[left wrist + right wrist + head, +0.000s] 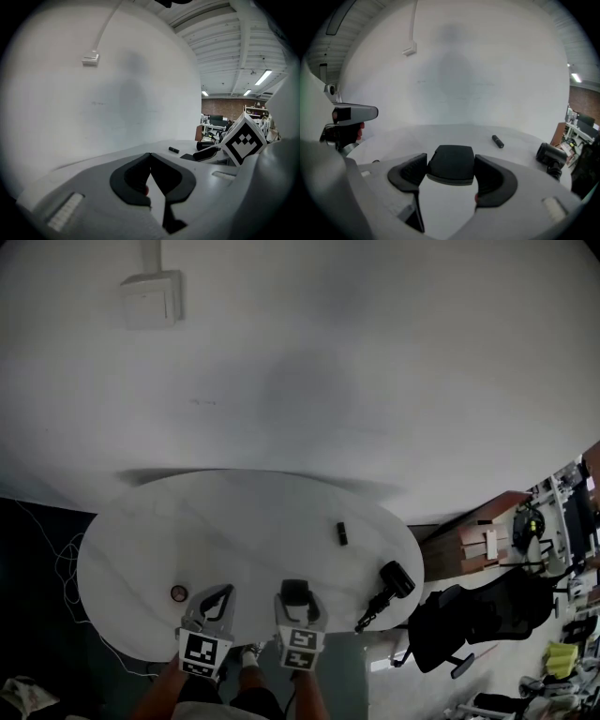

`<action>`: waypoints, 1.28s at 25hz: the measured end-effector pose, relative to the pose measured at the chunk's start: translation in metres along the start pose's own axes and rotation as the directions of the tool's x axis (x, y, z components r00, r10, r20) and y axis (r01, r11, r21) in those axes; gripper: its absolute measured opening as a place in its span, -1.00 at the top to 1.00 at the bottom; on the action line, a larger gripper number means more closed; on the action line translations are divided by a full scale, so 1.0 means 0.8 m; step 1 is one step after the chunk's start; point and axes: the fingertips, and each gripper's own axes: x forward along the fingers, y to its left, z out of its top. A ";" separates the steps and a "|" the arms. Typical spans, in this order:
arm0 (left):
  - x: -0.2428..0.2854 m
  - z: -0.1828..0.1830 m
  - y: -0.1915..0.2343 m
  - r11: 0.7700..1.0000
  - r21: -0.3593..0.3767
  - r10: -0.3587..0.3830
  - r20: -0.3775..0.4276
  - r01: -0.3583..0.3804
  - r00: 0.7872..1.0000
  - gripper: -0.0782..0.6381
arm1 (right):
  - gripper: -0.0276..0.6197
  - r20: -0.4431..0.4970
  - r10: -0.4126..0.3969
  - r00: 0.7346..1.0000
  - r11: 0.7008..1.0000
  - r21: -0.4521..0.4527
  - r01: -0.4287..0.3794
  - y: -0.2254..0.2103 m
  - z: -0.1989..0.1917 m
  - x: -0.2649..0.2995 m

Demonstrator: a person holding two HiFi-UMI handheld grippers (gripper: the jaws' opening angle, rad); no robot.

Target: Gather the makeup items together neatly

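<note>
Two hand-held grippers work at the person's edge of an oval white table (244, 507), and one of them has a compact in it.

The right gripper (296, 596) is clamped on a flat black compact (295, 589), one jaw pressed to each side of the case, just in from the table edge nearest the person. Whether the case rests on the top or is lifted off it can't be made out. Right beside it, the left gripper (223, 594) has its jaws drawn together until the tips touch, with nothing between them. A small round pot (178, 593) with a reddish top sits just left of the left gripper, near that same edge. A short black tube (342, 533) lies further in on the right half of the table, well apart from the pot. A bulkier black object (395, 579) with a round head rests at the right edge.
</note>
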 end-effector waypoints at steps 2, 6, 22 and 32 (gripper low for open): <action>-0.016 -0.002 0.011 1.000 -0.006 0.023 0.005 -0.023 1.000 0.76 | -0.08 0.005 0.025 1.000 1.000 -0.016 -0.024 0.021 0.003 -0.001; -0.049 -0.012 0.034 0.997 -0.021 0.073 0.004 -0.073 0.997 0.76 | -0.08 0.009 0.071 0.997 0.997 -0.043 -0.071 0.062 0.005 -0.002; -0.151 -0.079 0.124 0.970 -0.088 0.223 -0.045 -0.226 0.974 0.76 | -0.08 -0.039 0.204 0.978 0.972 -0.110 -0.208 0.204 -0.023 0.014; -0.167 -0.143 0.150 0.960 -0.121 0.240 -0.109 -0.253 0.965 0.76 | -0.08 -0.092 0.209 0.974 0.971 -0.101 -0.218 0.235 -0.060 0.050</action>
